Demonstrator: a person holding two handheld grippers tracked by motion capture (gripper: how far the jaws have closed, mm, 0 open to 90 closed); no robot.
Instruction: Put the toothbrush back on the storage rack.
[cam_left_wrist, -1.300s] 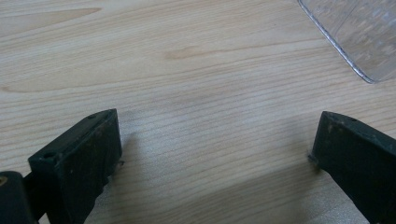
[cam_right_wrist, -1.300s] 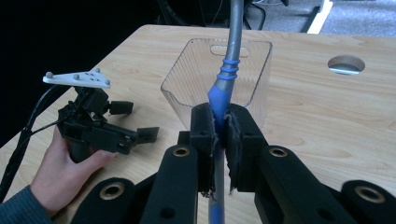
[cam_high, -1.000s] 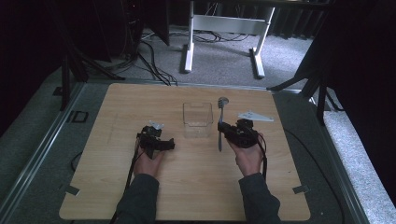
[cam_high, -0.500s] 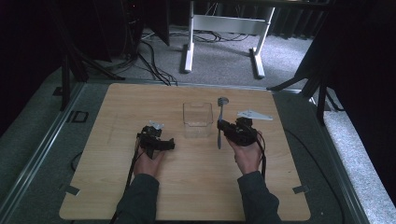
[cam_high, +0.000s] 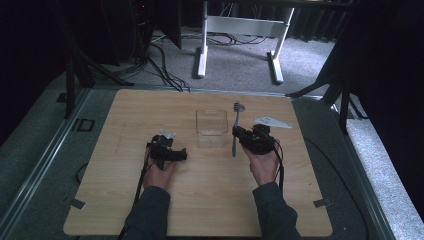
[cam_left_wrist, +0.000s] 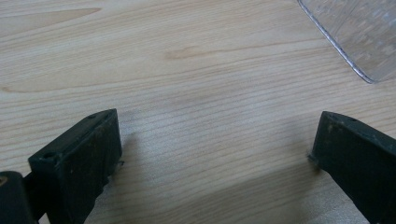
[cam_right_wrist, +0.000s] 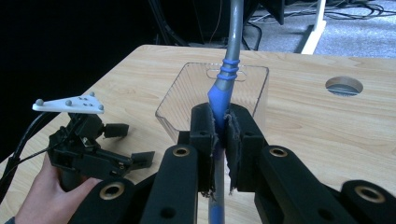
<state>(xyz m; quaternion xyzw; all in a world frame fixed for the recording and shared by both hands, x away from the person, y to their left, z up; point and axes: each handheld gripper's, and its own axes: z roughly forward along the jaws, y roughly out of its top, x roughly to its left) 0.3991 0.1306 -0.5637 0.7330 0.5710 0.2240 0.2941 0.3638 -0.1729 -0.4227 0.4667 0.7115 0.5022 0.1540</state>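
A clear plastic box (cam_high: 211, 128) stands at the middle of the wooden table (cam_high: 125, 115). My right gripper (cam_high: 237, 136) sits just right of the box, shut on a long grey utensil (cam_high: 236, 122) with a blue grip. In the right gripper view the jaws pinch the blue part of the utensil (cam_right_wrist: 220, 95), whose grey shaft rises out of the top of the frame in front of the box (cam_right_wrist: 187, 88). My left gripper (cam_high: 178, 148) rests left of the box, open and holding nothing. In its own view the left gripper (cam_left_wrist: 215, 154) shows bare wood between the jaws, with a box corner (cam_left_wrist: 359, 37) at the top right.
A round hole (cam_right_wrist: 344, 85) is cut in the tabletop beyond the box. Tape tabs (cam_high: 75, 202) mark the table's near corners. On the floor behind the table stand a white desk frame (cam_high: 202, 45) and several cables (cam_high: 160, 55). A metal rail (cam_high: 45, 160) runs along the left side.
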